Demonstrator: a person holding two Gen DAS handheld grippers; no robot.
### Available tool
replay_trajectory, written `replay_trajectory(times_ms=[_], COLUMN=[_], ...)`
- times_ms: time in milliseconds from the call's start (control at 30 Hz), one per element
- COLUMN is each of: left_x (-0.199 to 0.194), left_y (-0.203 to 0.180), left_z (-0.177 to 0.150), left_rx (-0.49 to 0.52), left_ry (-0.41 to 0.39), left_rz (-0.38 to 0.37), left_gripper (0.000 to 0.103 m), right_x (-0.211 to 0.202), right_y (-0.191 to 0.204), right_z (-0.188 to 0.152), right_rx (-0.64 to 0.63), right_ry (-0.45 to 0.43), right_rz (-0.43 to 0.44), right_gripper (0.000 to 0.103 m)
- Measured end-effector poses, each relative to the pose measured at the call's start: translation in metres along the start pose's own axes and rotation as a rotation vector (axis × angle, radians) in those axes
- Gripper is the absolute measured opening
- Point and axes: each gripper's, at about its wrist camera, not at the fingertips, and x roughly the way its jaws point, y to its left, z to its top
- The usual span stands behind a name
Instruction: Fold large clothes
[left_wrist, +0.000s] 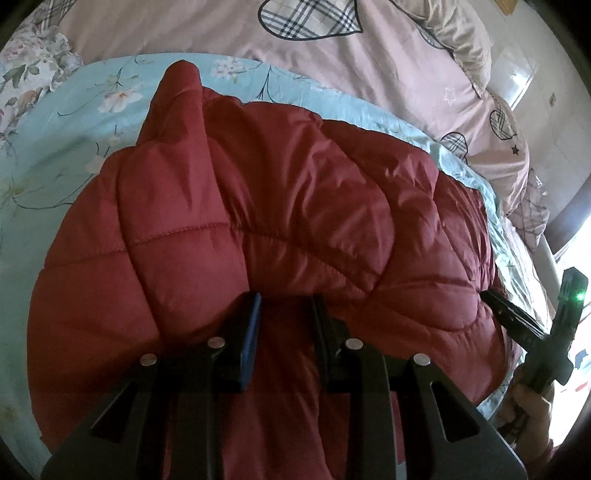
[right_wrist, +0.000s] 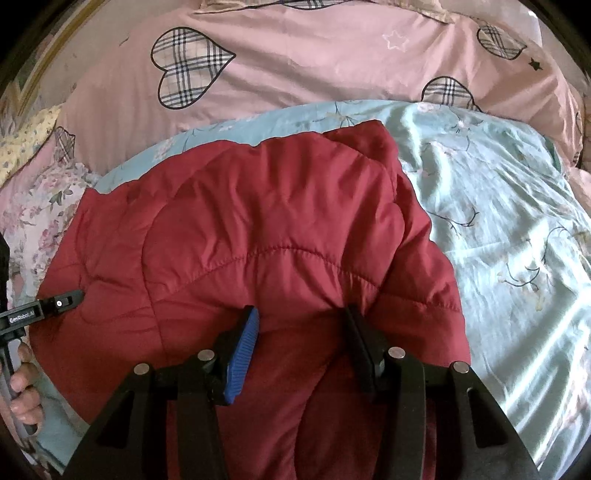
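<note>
Red quilted fabric fills the space right in front of both cameras: it is the padded jacket (left_wrist: 280, 206), which lies in a bulky heap on the light blue flowered sheet (left_wrist: 74, 122), in front of the pink duvet with checked hearts (right_wrist: 295, 62). Your left gripper (left_wrist: 286, 308) has a thick fold of the near edge between its fingers, and the pads seem to press on it, so I judge that it grips the jacket. Your right gripper (right_wrist: 301, 319) stands wider, also with padded fabric between the fingers; it looks like a grip on a thicker bunch, but I cannot tell this for sure. To fold well, hold both edges at the same height, keep the fabric tight between your two hands, and lay the near edge over the far one in one smooth move, because the filling makes the layers slip. Only the left view shows the sleeve end (left_wrist: 181, 81) sticking up at the far side; only the right view shows the wide free sheet beside the jacket.
</note>
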Motion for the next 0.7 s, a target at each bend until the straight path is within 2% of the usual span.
replay_trajectory(times_ms=[300,467,533,600,667,700], left_x=[-0.001,-0.012,-0.02,-0.031,-0.039,-0.043], left_y=[-0.007,-0.021,-0.027,-0.035,-0.043,-0.047], left_z=[-0.003,-0.005,-0.008,-0.013,-0.017,-0.02], left_rx=[0.007,0.02,0.022,0.035,0.056,0.072], left_ry=[-0.019,-0.027,-0.036,-0.053,-0.065,-0.067], left_rz=[0.054,0.141,0.165,0.176,0.215,0.244], left_gripper=[0.024,0.025,0.031,0.052,0.059,0.059], right_x=[0.0,-0.002,-0.002,-0.002,-0.003,-0.004], right_y=[0.001,0.0,-0.002,-0.003,-0.002,-0.002], right_z=[-0.002,0.001,0.002,0.002,0.002,0.002], right_rx=[0.002,0.015,0.023,0.026,0.026,0.028], right_ry=[-0.011,0.012,0.023,0.026,0.027,0.028], right_rz=[-0.009,-0.001,0.008,0.014,0.012,0.011], right_gripper=[0.048,0.049,0.049,0.049,0.049,0.05])
